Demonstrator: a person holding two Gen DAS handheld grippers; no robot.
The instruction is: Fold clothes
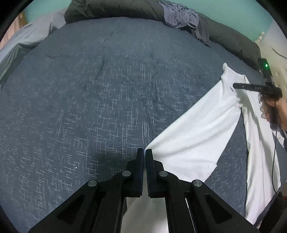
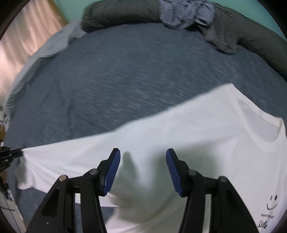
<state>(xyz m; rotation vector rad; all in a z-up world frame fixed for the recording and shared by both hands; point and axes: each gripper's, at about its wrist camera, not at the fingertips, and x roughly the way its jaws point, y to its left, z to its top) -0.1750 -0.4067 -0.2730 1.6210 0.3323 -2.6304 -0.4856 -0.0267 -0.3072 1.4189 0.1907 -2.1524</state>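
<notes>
Left wrist view: a corner of the white shirt (image 1: 195, 132), spread on the bed (image 1: 107, 89), is pinched by the left gripper (image 1: 145, 152), while the right gripper (image 2: 143, 157) is held spread above it, so another edge probably needs gripping next.

a bed (image 1: 107, 93) fills both views, covered in a blue-grey bedspread flecked with pale threads. along its far edge lies a dark olive rolled duvet (image 1: 111, 9), and a crumpled blue patterned garment (image 1: 179, 16) is draped over that roll. at the far left corner a pale grey sheet (image 1: 26, 39) shows past the bedspread. on the near right side a white t-shirt (image 2: 179, 129) lies spread across the bedspread, its neckline to the right and a small smiley print near that edge.
</notes>
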